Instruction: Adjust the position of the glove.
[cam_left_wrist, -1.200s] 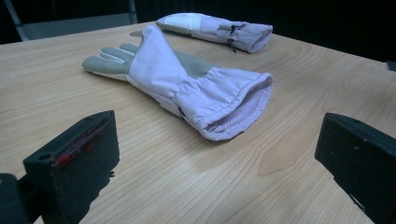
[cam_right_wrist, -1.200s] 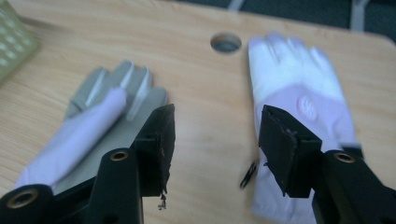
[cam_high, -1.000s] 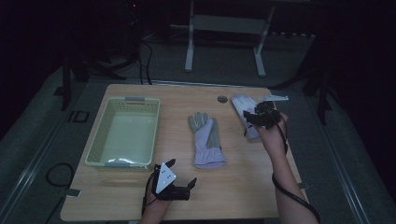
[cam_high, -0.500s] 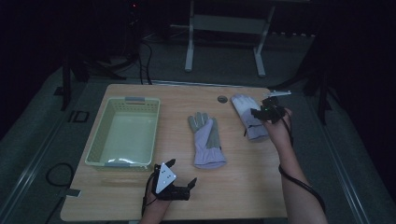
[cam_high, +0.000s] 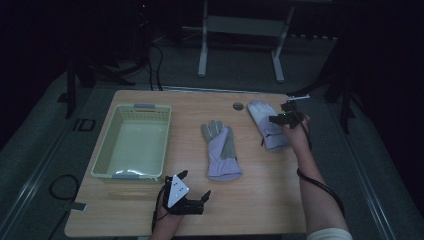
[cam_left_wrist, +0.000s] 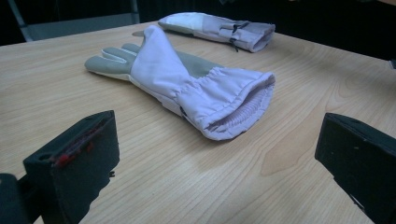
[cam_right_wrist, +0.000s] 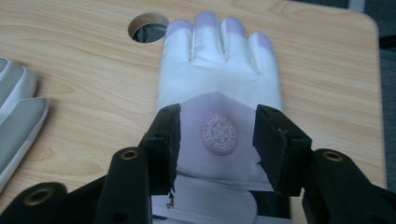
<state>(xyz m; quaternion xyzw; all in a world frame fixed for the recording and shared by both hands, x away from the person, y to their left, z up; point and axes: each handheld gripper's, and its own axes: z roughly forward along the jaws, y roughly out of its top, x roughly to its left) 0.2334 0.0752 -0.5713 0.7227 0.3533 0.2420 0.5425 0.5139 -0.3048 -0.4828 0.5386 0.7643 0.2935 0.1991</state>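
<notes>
The right gripper (cam_right_wrist: 217, 140) straddles the pale lilac fabric glove (cam_right_wrist: 219, 88), jaws closing, not yet pinching; left gripper (cam_high: 187, 197) jaws open near the grey-palmed glove (cam_high: 222, 150); green plastic basket (cam_high: 107, 150) apart.

overhead view, two close tool views, shared glove (cam_high: 222, 152)

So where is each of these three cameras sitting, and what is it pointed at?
High view: above the table's near side, looking down; both forearms, left gripper, right gripper.
Left gripper view: low on the table, facing the near glove; its open jaws show.
Right gripper view: over the far glove, jaws straddling it.
All share both gloves.
</notes>
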